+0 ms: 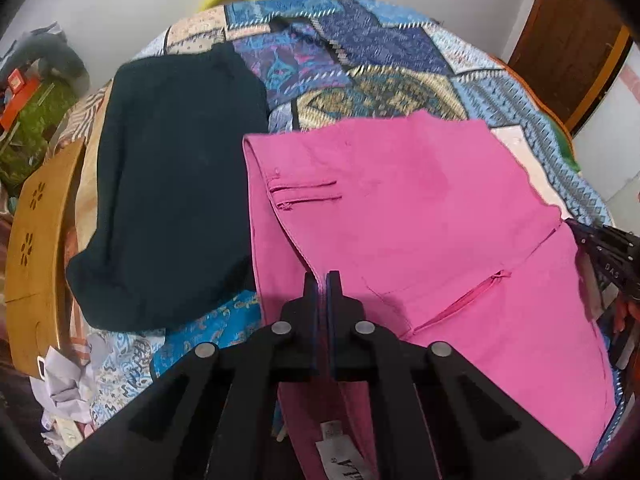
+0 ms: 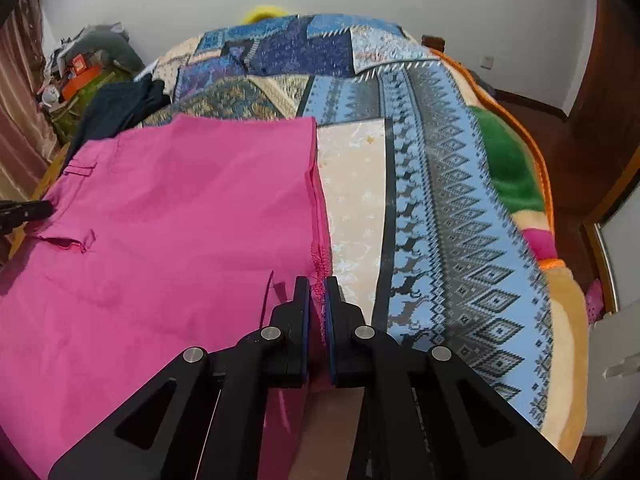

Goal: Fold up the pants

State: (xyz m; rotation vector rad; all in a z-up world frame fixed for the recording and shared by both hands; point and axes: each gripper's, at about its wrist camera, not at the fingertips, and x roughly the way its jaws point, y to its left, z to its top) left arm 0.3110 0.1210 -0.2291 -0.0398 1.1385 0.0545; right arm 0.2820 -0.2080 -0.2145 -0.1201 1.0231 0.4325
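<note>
The pink pants [image 1: 420, 216] lie spread flat on the bed, over a patchwork blanket [image 1: 360, 60], already doubled so that one layer sits over the other; a welt pocket and a zip show on the upper side. The near edge hangs toward the camera, with a white label visible at the waist end.

The left tool [image 1: 322, 284] has its jaws pressed together on the near edge of the pants at the waistband side, pink cloth pinched between the pads. The right tool [image 2: 318, 292] is likewise closed on the frayed hem corner at the other end, a few loose threads showing between its pads.

With both ends gripped, the step in hand looks like the start of a fold: lifting the near edge. The next move probably calls for raising both tools together, keeping the edge taut between them, and carrying it across to meet the far edge without dragging the lower layer out of line.

A dark folded garment [image 1: 172, 184] lies just beside the pants on the left, and a wooden footboard [image 1: 36, 240] stands beyond it.
</note>
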